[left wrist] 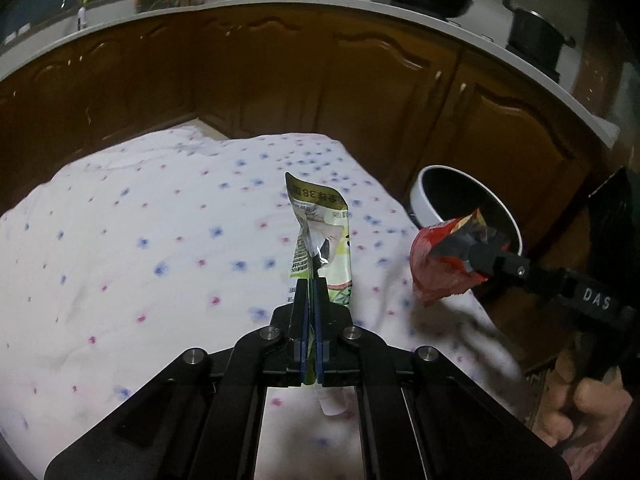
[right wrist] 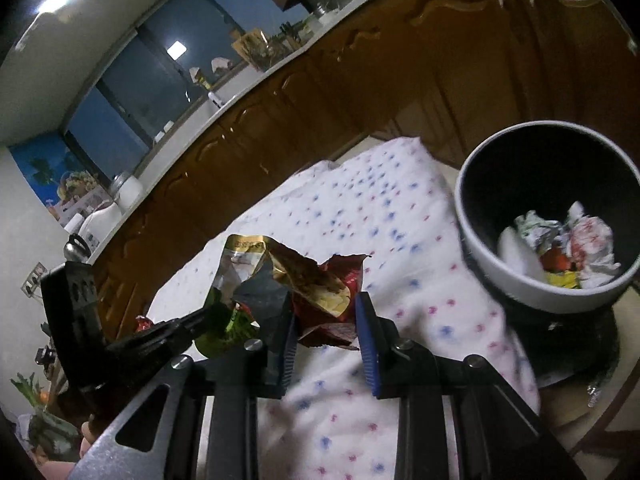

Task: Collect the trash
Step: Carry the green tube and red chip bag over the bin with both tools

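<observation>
**A:** Left wrist view first. What does the left gripper [left wrist: 312,280] do?

**B:** Its two pads are pressed together on a green and white wrapper [left wrist: 320,220]. The wrapper stands up ahead of the fingertips, and a small end of it hangs out behind the pads. Under the claw lies a white cloth with blue and pink dots [left wrist: 160,240].

**A:** And to the right of this claw?

**B:** There the right gripper [left wrist: 480,252] comes in from the side with a red wrapper [left wrist: 436,268] at its tip. Just behind that tip is the white bin [left wrist: 424,200], dark inside. Far ahead are brown cabinet doors [left wrist: 280,80].

**A:** In the right wrist view, is the right claw closed?

**B:** No, its jaws stand apart. The red wrapper, with gold print, sits crumpled between them and touches the left pad [right wrist: 286,340]. I cannot tell if the right pad presses on it, so I cannot tell if it is truly gripped.

**A:** Where is the bin from this claw?

**B:** Ahead and to the right, near, with crumpled trash [right wrist: 560,240] inside it. The left claw with its green wrapper is just to the left.
</observation>
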A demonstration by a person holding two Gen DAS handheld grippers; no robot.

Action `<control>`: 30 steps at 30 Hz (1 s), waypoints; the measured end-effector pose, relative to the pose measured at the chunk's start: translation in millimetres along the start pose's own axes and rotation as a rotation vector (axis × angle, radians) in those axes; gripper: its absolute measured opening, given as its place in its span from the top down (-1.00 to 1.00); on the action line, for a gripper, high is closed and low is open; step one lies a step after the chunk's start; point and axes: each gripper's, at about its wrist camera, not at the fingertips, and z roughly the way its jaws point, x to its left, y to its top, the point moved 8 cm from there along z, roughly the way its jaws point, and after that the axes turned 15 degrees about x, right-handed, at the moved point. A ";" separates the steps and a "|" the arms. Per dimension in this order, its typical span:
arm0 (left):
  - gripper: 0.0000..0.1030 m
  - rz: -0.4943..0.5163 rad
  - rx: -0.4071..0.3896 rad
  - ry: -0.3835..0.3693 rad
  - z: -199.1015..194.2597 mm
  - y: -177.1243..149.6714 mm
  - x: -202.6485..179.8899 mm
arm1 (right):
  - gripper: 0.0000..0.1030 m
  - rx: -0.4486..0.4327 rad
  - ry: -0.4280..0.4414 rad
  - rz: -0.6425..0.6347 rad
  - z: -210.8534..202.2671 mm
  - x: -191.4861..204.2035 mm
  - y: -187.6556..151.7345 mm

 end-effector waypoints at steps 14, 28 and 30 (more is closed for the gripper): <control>0.97 0.124 -0.011 -0.009 -1.9 24.0 -71.8 | 0.46 -0.113 -0.054 0.089 -60.9 -60.5 7.4; 0.97 0.192 -0.003 -0.077 14.6 62.8 -134.4 | 0.46 -0.209 -0.138 0.153 -106.9 -110.1 25.2; 0.97 0.199 -0.002 -0.084 16.4 68.5 -141.7 | 0.46 -0.213 -0.151 0.162 -108.8 -116.8 27.9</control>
